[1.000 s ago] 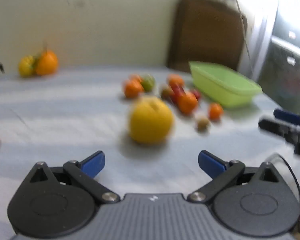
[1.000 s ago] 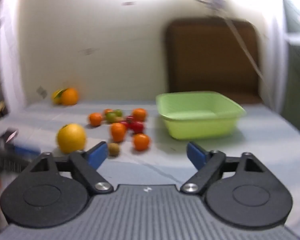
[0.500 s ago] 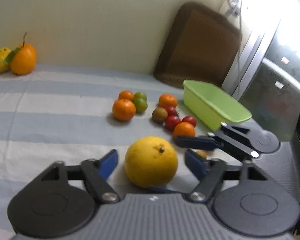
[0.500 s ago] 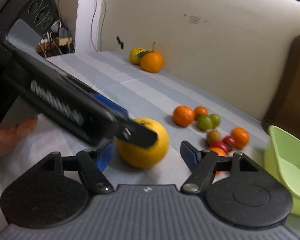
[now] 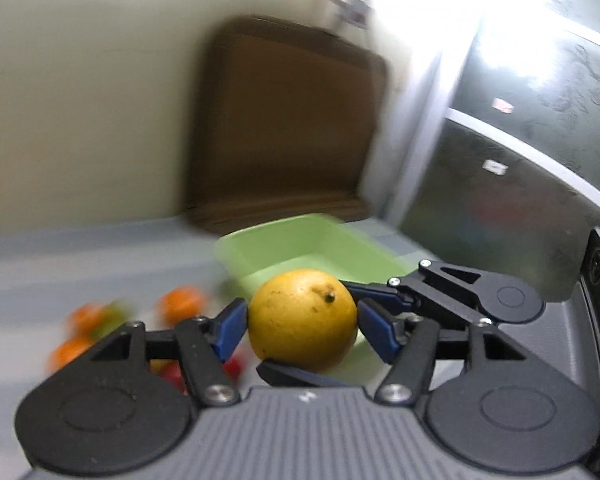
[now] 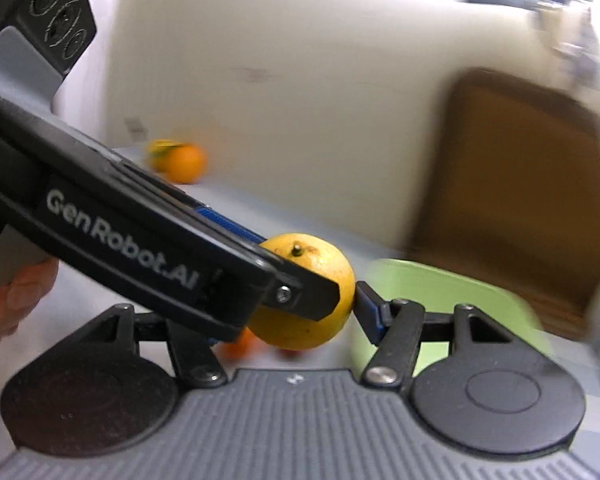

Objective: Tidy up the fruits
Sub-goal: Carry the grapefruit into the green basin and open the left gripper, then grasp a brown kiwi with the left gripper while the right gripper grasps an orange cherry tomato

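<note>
Grippers left [image 5: 302, 322] and right [image 6: 300, 304] clamp yellow citrus [image 5: 302, 318] crosswise.

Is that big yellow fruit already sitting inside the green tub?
No, the big yellow fruit is pinched in the air between both pairs of tongs, in front of the green tub, whose visible inside holds nothing.

Fruit: I see both grippers pinching the yellow citrus [image 6: 304, 300].
Behind: green tub [image 6: 452, 292], blurred.
</note>
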A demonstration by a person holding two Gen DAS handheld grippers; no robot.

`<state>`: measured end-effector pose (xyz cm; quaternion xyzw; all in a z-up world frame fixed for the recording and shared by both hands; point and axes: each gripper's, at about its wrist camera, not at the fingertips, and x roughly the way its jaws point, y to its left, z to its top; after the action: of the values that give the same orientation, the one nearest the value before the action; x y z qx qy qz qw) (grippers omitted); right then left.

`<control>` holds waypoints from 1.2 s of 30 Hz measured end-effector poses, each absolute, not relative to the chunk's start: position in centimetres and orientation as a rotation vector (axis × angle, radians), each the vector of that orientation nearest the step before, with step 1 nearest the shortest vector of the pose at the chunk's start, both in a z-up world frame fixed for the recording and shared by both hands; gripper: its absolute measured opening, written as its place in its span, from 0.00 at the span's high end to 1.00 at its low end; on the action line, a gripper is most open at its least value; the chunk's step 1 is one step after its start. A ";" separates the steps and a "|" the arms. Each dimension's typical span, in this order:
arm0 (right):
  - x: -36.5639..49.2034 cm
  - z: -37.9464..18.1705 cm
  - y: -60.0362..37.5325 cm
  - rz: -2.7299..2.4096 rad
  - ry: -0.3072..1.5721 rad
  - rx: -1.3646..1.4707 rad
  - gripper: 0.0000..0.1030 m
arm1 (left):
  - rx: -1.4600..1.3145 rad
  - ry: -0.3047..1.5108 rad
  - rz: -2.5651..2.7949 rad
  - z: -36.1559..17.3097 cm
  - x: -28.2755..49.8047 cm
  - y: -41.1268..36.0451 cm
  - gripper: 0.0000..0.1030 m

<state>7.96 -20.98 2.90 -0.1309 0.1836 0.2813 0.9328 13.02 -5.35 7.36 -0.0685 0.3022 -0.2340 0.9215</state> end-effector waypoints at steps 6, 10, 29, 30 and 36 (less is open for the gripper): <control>13.7 1.8 -26.3 0.465 0.548 -0.187 0.36 | -0.175 0.740 -0.550 4.5 20.0 -11.2 0.39; 15.9 1.2 -26.1 0.466 0.597 -0.185 0.35 | -0.155 0.790 -0.528 3.4 21.1 -12.9 0.36; 4.9 1.0 -28.6 0.552 0.435 -0.005 0.53 | -0.087 0.582 -0.392 7.0 6.1 -1.3 0.34; 4.7 0.8 -27.9 0.570 0.447 -0.012 0.53 | -0.066 0.600 -0.382 6.1 5.3 -1.3 0.35; 6.1 -0.6 -23.9 0.631 0.510 -0.041 0.54 | -0.002 0.685 -0.388 1.9 4.7 -2.9 0.48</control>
<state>6.12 -23.93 -0.61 -0.0197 0.2478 0.3067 0.9188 4.65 -2.95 1.86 -0.0012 0.3336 -0.1891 0.9236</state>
